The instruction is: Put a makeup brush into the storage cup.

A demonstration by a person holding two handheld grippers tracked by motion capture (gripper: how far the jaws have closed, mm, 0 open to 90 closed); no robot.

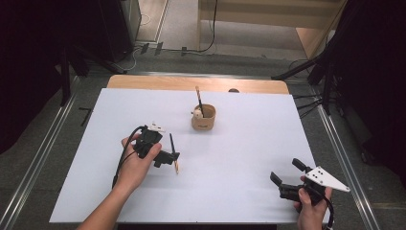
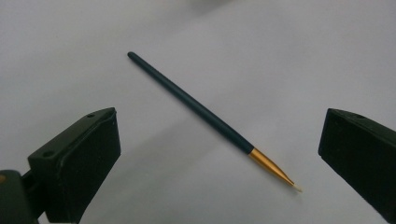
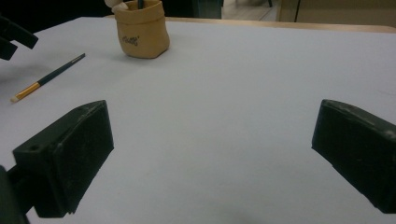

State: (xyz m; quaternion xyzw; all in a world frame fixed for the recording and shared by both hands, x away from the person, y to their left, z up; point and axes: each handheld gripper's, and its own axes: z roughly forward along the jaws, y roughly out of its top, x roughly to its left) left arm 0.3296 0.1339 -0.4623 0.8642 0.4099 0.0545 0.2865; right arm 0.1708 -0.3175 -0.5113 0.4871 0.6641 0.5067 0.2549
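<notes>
At the near right corner of the bench (image 1: 239,191) the right claw (image 1: 287,173) rests in a hand (image 1: 312,211), low over the white top, its jaws spread wide with bare surface between them (the grey three-cornered plate on its back points right). Its own view looks across the bench toward the far left, where the brush and the pot stand out against the white.

Farther in and to the left, the left claw (image 1: 173,155) sits in the other hand (image 1: 136,165), tipped down over the brush (image 1: 173,152). Its jaws are spread too, one on each side of the brush, touching nothing. In the left gripper view the brush (image 2: 210,119) lies flat on the bench between the jaws, a dark slim handle with a gold ferrule and a pale tip; in the high view that tip points toward the near edge. The brush (image 3: 46,78) lies near the pot, apart from it, on its left and nearer side.

Beyond, about mid-bench toward the far side, a small tan pot (image 1: 203,118) stands upright. A second brush (image 1: 198,100) leans out of it, and something pale and round shows at its rim (too small to tell what).
</notes>
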